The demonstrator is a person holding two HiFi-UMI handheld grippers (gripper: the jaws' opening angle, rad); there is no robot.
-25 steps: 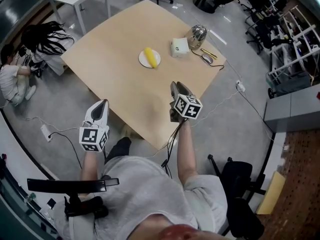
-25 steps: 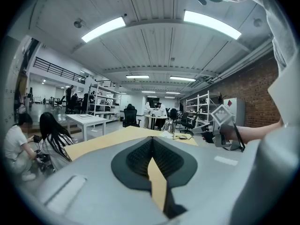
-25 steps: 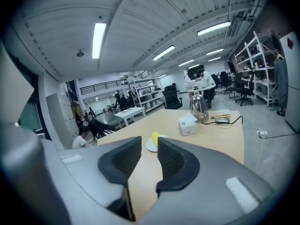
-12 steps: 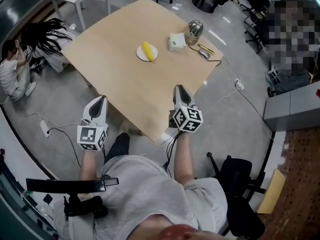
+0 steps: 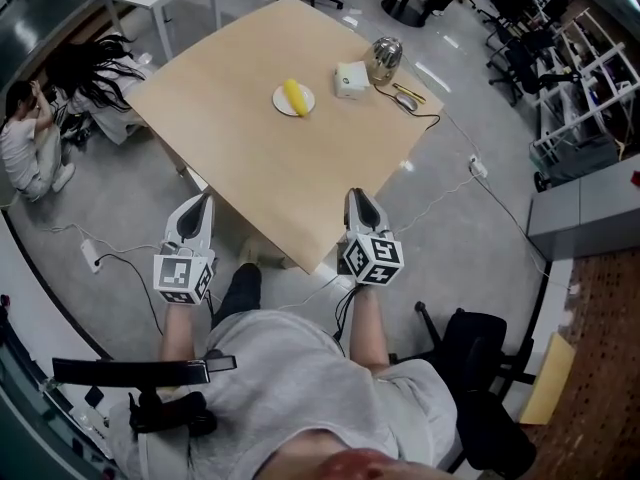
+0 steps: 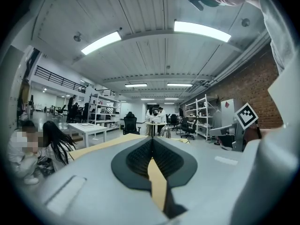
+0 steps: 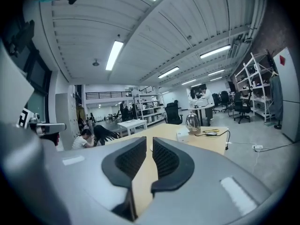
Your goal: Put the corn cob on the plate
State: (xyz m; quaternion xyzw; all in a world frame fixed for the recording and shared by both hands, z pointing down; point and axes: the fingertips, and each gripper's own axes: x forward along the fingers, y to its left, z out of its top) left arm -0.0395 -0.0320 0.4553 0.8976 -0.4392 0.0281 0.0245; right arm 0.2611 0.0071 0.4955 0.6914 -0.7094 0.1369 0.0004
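A yellow corn cob (image 5: 295, 97) lies on a small white plate (image 5: 280, 104) toward the far side of the wooden table (image 5: 240, 148). Both grippers hang near the person's body, well short of the plate. My left gripper (image 5: 207, 201) is off the table's left edge, shut, with its pads touching and nothing in them (image 6: 152, 139). My right gripper (image 5: 357, 195) hovers at the table's near corner. Its jaws have just been closing and now stand a narrow slit apart (image 7: 152, 139), with nothing between them.
A white box (image 5: 351, 79), a shiny metal pot (image 5: 386, 58), a mouse (image 5: 407, 102) and a black cable lie at the table's far right. People sit on the floor at the left (image 5: 25, 143). A black office chair (image 5: 485, 368) stands to the right of me.
Both grippers have drawn back toward the person, away from the plate. The right one has come off the tabletop to its near corner. The corn cob stays on the plate.
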